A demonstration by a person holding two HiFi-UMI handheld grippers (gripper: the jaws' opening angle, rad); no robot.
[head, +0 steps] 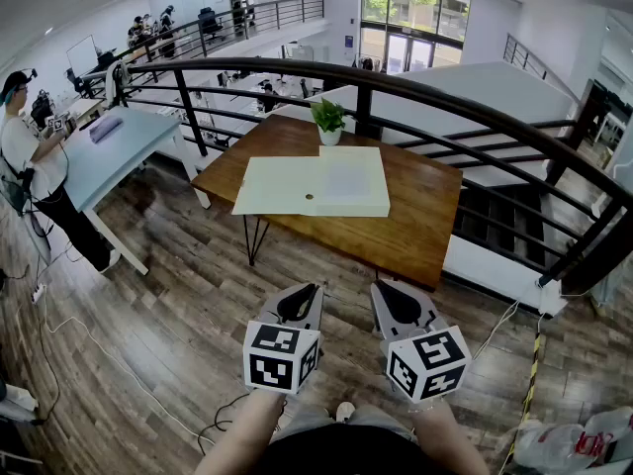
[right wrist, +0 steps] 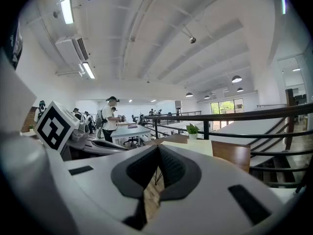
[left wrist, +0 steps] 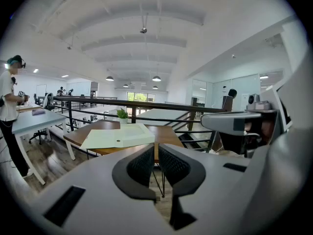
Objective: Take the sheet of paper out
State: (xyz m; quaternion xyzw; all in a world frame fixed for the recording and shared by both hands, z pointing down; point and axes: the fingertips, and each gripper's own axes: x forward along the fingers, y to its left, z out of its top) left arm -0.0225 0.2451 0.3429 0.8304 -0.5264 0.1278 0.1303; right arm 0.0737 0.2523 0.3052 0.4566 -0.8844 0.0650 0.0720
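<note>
A pale cream folder (head: pixel 315 185) lies flat on the wooden table (head: pixel 415 221), its flap spread to the left with a small round fastener. A faint white sheet of paper (head: pixel 344 177) shows through its right half. The folder (left wrist: pixel 117 135) also appears ahead in the left gripper view, and as a pale strip (right wrist: pixel 191 146) in the right gripper view. My left gripper (head: pixel 308 291) and right gripper (head: pixel 382 291) hang side by side over the wood floor, well short of the table. The left gripper (left wrist: pixel 156 154) and the right gripper (right wrist: pixel 157 153) are both shut with nothing between the jaws.
A small potted plant (head: pixel 327 120) stands at the table's far edge, against a black curved railing (head: pixel 465 112). A white table (head: pixel 114 151) with a person (head: pixel 25 156) beside it is at the left. Cables (head: pixel 89 339) trail across the floor. A white bag (head: pixel 579 443) lies at the bottom right.
</note>
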